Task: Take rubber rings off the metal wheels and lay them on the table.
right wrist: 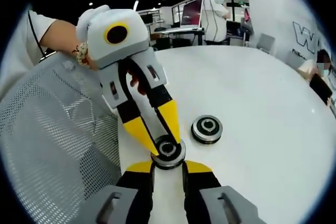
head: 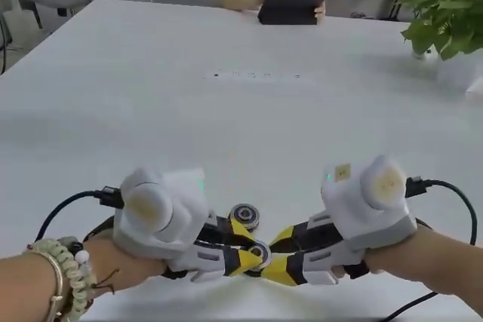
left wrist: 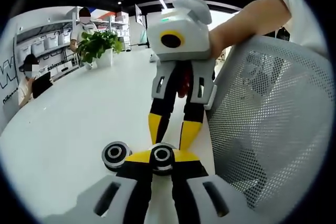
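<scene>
A small metal wheel with a black rubber ring (head: 259, 253) is held just above the white table (head: 226, 111) near its front edge. My left gripper (head: 245, 247) comes from the left and my right gripper (head: 276, 253) from the right. Their yellow tips meet on this wheel. In the left gripper view the wheel (left wrist: 161, 156) sits between my left gripper's (left wrist: 161, 159) tips, with the right gripper (left wrist: 172, 132) pinching it from the far side. The right gripper view shows the same wheel (right wrist: 168, 150) at my right gripper's (right wrist: 168, 167) tips. A second wheel (head: 244, 216) lies flat just beyond.
A grey mesh chair back (left wrist: 268, 124) stands close behind the table's front edge. A potted plant (head: 445, 13) is at the far right. A person with a dark tablet (head: 290, 7) sits at the far end. A power strip (head: 256, 75) lies mid-table.
</scene>
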